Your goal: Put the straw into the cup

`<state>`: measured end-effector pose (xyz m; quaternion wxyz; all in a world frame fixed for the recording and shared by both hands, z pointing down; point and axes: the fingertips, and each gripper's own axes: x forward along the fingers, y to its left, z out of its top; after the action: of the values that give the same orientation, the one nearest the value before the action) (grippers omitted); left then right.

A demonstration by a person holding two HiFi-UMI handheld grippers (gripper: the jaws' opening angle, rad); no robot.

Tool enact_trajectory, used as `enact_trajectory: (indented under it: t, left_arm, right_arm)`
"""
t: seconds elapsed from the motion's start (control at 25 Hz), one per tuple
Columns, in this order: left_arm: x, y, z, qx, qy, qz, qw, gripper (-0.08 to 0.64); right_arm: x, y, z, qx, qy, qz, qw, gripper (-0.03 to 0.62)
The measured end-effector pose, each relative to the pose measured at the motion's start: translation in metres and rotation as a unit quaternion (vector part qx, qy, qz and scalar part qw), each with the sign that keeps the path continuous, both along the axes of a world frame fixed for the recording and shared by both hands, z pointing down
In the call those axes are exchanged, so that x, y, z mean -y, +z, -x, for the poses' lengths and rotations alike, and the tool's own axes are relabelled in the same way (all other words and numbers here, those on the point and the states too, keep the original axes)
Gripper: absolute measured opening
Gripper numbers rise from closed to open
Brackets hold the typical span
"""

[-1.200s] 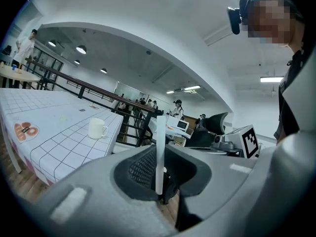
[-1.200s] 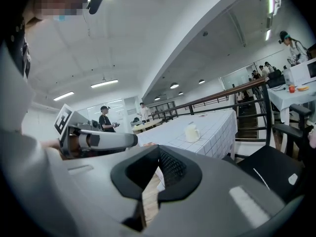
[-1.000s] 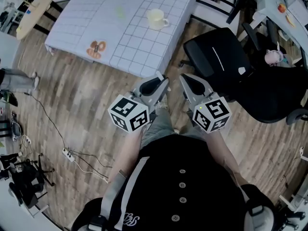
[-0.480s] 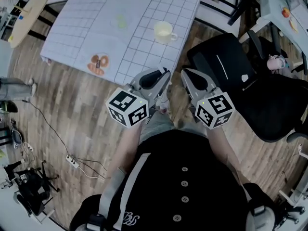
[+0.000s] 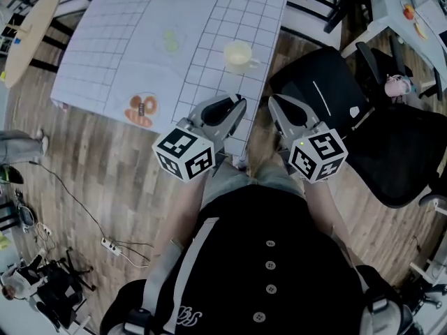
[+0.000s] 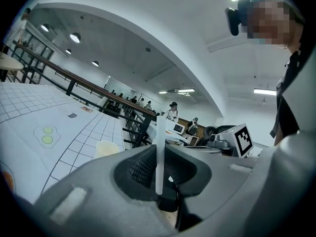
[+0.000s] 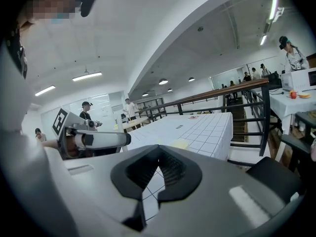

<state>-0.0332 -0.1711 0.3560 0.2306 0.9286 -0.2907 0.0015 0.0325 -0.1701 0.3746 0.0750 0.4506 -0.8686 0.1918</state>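
A pale yellow cup [image 5: 239,56] with a handle stands on the white gridded tablecloth [image 5: 140,40], near its right edge. My left gripper [image 5: 234,107] hovers at the table's near corner, a short way before the cup. It is shut on a white straw [image 6: 159,132], which stands upright between the pads. In the left gripper view the cup [image 6: 107,148] shows just left of the jaws [image 6: 160,154]. To the right of the table's corner, my right gripper [image 5: 279,105] has its jaws together with nothing between them. In its own view the cup [image 7: 180,143] lies just beyond the jaw tips [image 7: 159,146].
A black office chair [image 5: 328,89] stands right of the table, close to the right gripper. The cloth bears a printed food picture [image 5: 143,108] near its front edge and a faint green print [image 5: 171,42]. A power strip [image 5: 112,244] with cables lies on the wooden floor at left.
Both grippers have moved forward to the table's near corner, and the cup now lies closer ahead of them. The straw has stayed in the left gripper.
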Motion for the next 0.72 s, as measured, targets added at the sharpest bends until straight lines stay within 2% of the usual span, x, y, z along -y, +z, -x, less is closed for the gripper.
enact_trajectory:
  t: [0.24, 0.72]
  left_arm:
    - [0.008, -0.002, -0.004, -0.022, 0.008, 0.006, 0.9997, 0.048]
    - [0.031, -0.003, 0.009, -0.013, -0.023, 0.002, 0.9997, 0.048]
  right_arm:
    - [0.005, -0.001, 0.003, -0.016, -0.004, 0.009, 1.0, 0.0]
    - [0.026, 0.005, 0.017, -0.006, -0.031, 0.016, 0.999, 0.0]
